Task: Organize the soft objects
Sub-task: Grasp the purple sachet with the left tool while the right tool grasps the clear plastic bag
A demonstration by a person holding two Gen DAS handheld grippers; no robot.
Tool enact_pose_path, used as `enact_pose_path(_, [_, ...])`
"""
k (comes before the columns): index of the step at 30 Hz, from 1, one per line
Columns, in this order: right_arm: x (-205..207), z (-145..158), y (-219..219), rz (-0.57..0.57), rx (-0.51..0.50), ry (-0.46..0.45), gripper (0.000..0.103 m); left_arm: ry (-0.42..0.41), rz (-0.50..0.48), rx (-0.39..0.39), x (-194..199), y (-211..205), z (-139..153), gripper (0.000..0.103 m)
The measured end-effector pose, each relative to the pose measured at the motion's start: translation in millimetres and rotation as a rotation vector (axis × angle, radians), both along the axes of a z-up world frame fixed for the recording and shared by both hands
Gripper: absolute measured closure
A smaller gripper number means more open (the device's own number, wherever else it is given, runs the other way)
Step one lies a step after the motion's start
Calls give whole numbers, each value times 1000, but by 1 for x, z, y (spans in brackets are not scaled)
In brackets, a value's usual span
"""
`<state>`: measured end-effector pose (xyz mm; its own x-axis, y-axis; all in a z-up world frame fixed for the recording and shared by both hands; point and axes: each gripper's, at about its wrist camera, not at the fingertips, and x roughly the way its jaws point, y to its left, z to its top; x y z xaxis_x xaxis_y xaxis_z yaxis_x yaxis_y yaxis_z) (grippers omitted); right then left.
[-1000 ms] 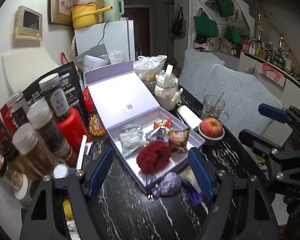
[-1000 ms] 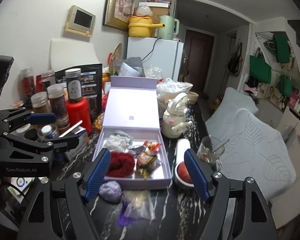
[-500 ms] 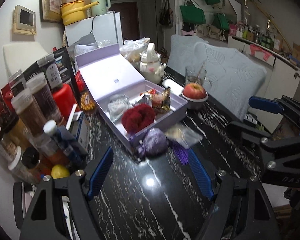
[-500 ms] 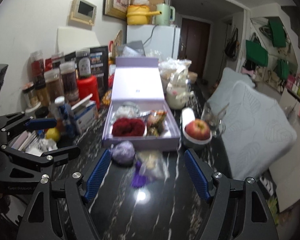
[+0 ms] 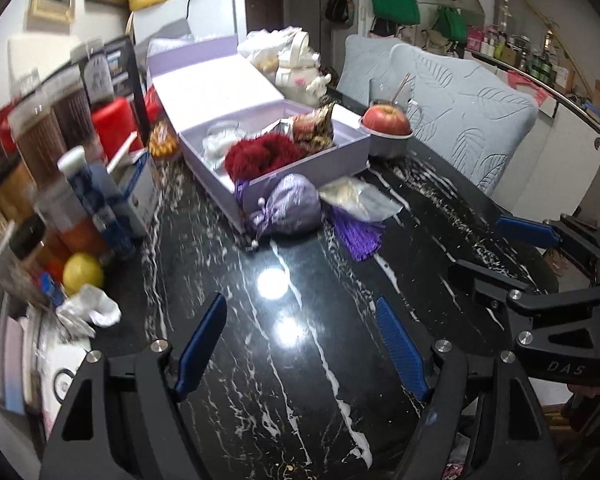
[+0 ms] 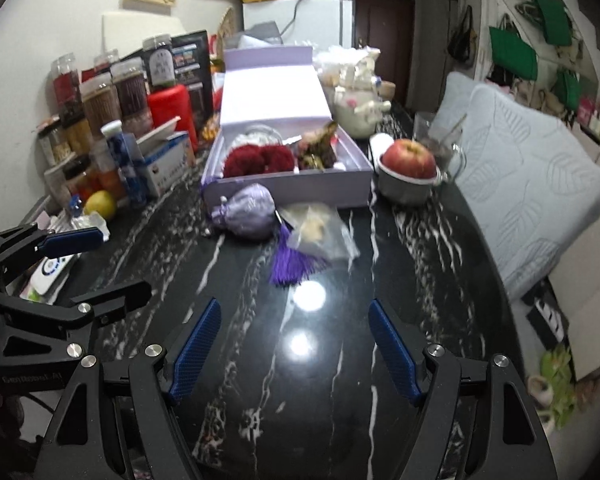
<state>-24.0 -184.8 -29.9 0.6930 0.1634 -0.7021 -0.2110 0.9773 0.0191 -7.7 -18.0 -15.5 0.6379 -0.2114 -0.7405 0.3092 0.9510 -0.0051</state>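
Observation:
An open lilac box (image 5: pixel 300 168) (image 6: pixel 291 186) stands on the black marble table (image 5: pixel 300 360) (image 6: pixel 300 360). It holds a red fluffy scrunchie (image 5: pixel 259 154) (image 6: pixel 257 160), a white pouch and snack packets. In front of the box lie a lilac sachet (image 5: pixel 289 210) (image 6: pixel 249 216), a purple tassel (image 5: pixel 358 236) (image 6: pixel 293 262) and a clear packet (image 5: pixel 360 200) (image 6: pixel 320 232). My left gripper (image 5: pixel 302 338) and my right gripper (image 6: pixel 295 346) are both open and empty, well back from these things.
Jars, bottles and a red canister (image 6: pixel 169 110) crowd the table's left side, with a lemon (image 5: pixel 81 274) (image 6: pixel 99 204). An apple in a bowl (image 5: pixel 388 124) (image 6: pixel 410 164), a glass and a teapot (image 6: pixel 358 110) stand right of the box. Grey cushions (image 6: pixel 520 160) border the right edge.
Both grippers have pulled back from the box toward the near end of the table, so the box and sachet now lie farther ahead. Both stay open.

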Motion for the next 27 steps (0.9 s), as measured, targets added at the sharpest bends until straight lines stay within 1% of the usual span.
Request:
enact_pose_path(6, [17,-20,-7,-18,24,49,26,45,24,-35,17,3,-21,26])
enact_pose_path(10, [38,-30,-9,-15,24,77,26,75,46,-65,35,6,-30,26])
enact_pose_path(19, [91,-37,-13,10,52,103,26,90,101,-125,89,9,-40,26])
enact_pose_path(27, [135,-39,-17,36,55,112,25,109,85,-162,130,0,-48,26])
